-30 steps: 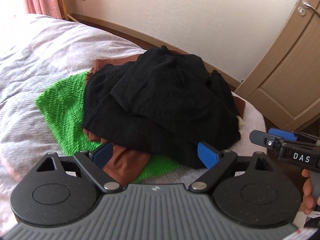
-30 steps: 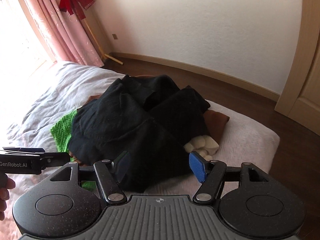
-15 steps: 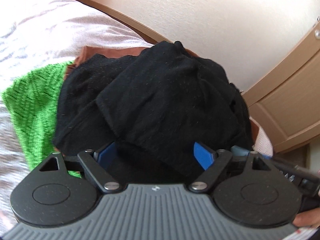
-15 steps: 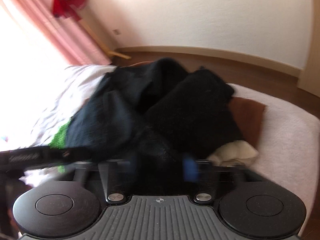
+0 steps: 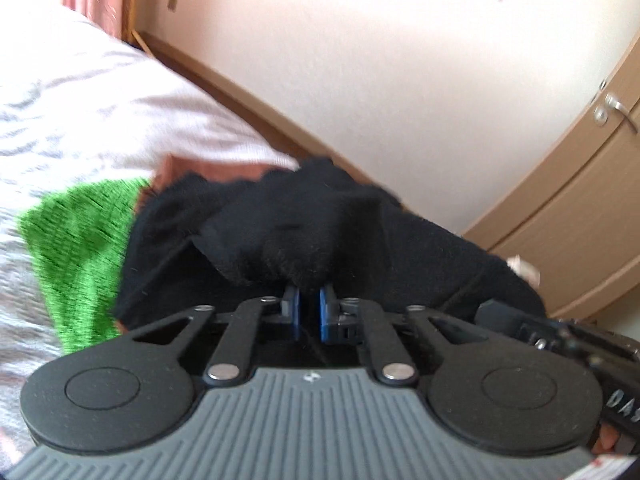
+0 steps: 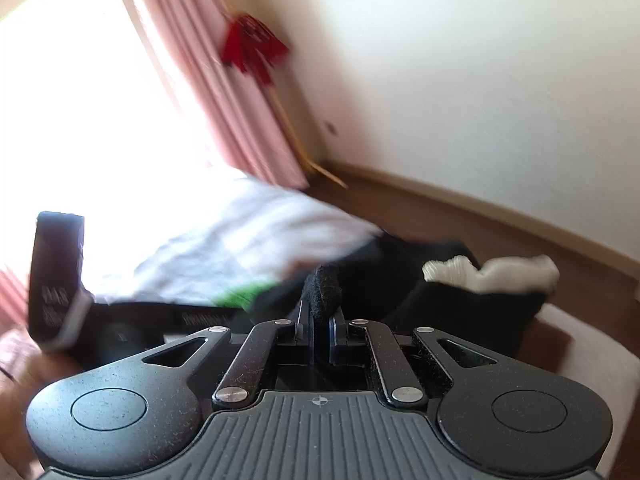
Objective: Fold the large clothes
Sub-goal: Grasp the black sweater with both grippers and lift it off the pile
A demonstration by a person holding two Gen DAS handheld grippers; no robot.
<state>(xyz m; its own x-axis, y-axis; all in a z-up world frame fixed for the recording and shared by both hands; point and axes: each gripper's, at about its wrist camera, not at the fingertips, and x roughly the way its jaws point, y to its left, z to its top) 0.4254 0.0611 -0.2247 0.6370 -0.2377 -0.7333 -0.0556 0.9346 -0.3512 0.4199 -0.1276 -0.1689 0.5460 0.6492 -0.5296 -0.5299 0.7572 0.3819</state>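
Observation:
A black knitted garment (image 5: 304, 232) lies heaped on top of the clothes pile on the bed. My left gripper (image 5: 308, 298) is shut on a bunched fold of it, which bulges out just past the blue pads. The same black garment (image 6: 472, 312) fills the lower middle of the right wrist view. There my right gripper (image 6: 320, 312) is shut on another tuft of it. A green knit piece (image 5: 76, 248) and a brown garment (image 5: 188, 168) lie under the black one. The right gripper's body (image 5: 568, 340) shows at the left view's lower right edge.
A cream garment (image 6: 492, 274) rests on the pile's far side. The bed cover (image 5: 80, 100) stretches away to the left. A wooden door (image 5: 580, 200) with a handle stands at the right, a pink curtain (image 6: 224, 100) by the bright window.
Both grippers moved down into the pile and went from open to shut, each pinching a fold of the black garment. The right wrist view has tilted up toward the window.

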